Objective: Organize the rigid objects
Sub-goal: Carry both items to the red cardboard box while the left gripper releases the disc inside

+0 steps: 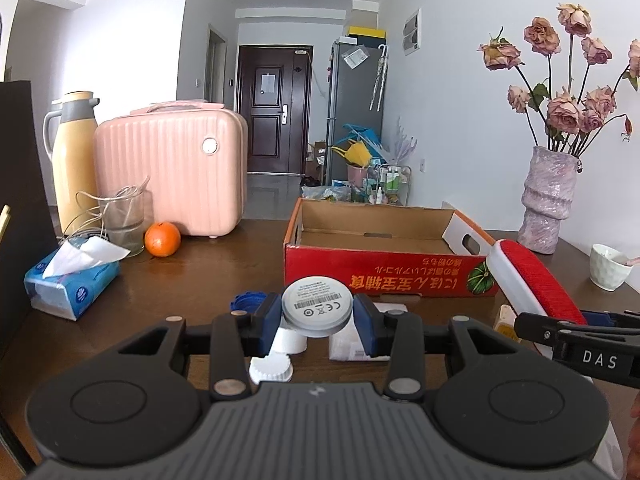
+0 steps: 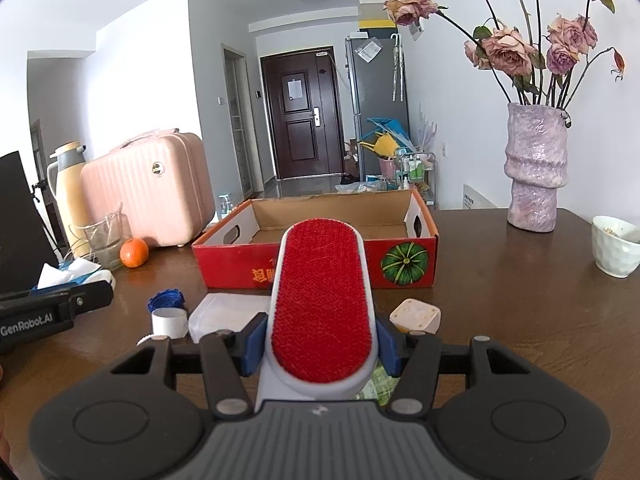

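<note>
My left gripper (image 1: 317, 314) is shut on a round grey-white disc (image 1: 317, 306) with a printed label, held above the table in front of the red cardboard box (image 1: 384, 276). My right gripper (image 2: 320, 346) is shut on a white lint brush with a red pad (image 2: 321, 300), tilted up toward the same box (image 2: 312, 264); that brush (image 1: 532, 280) also shows at the right of the left wrist view. The box is open on top and looks bare inside. Below the disc lie a white cup-shaped piece (image 1: 288, 340), a white ridged cap (image 1: 270, 370) and a blue ridged cap (image 1: 248, 302).
On the brown table stand a pink case (image 1: 172, 172), a yellow thermos (image 1: 74, 160), a glass (image 1: 122, 220), an orange (image 1: 162, 239), a tissue pack (image 1: 72, 280), a purple vase with roses (image 2: 534, 168) and a white cup (image 2: 614, 246). A cream block (image 2: 414, 314) and flat white packet (image 2: 228, 312) lie near the box.
</note>
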{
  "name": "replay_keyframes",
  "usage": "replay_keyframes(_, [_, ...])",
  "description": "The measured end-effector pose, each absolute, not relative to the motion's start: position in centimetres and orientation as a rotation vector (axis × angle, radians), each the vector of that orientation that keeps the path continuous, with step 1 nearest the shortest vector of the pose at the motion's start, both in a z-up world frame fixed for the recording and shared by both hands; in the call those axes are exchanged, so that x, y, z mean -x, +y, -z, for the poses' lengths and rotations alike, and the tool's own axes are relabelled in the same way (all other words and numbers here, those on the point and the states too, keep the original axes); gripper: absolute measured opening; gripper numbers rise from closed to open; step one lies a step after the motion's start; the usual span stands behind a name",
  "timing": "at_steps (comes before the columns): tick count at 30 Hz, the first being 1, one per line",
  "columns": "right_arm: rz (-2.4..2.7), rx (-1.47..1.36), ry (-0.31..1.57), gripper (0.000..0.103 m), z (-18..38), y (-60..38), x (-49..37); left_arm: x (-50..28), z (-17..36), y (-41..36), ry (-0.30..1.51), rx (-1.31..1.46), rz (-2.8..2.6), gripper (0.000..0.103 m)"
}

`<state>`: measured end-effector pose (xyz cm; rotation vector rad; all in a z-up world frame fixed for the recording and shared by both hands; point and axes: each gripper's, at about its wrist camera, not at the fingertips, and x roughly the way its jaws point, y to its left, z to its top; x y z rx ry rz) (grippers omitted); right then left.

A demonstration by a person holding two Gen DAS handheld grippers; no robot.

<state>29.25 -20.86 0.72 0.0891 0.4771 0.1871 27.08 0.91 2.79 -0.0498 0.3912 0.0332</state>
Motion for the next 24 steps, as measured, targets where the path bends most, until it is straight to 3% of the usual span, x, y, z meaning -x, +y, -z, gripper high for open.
replay_keyframes(24, [-0.142,-0.079,0.428,0.055,-3.8,-20.7,-36.6,-34.4,-5.1,-1.3,0.351,0.086,-0.037,0.04])
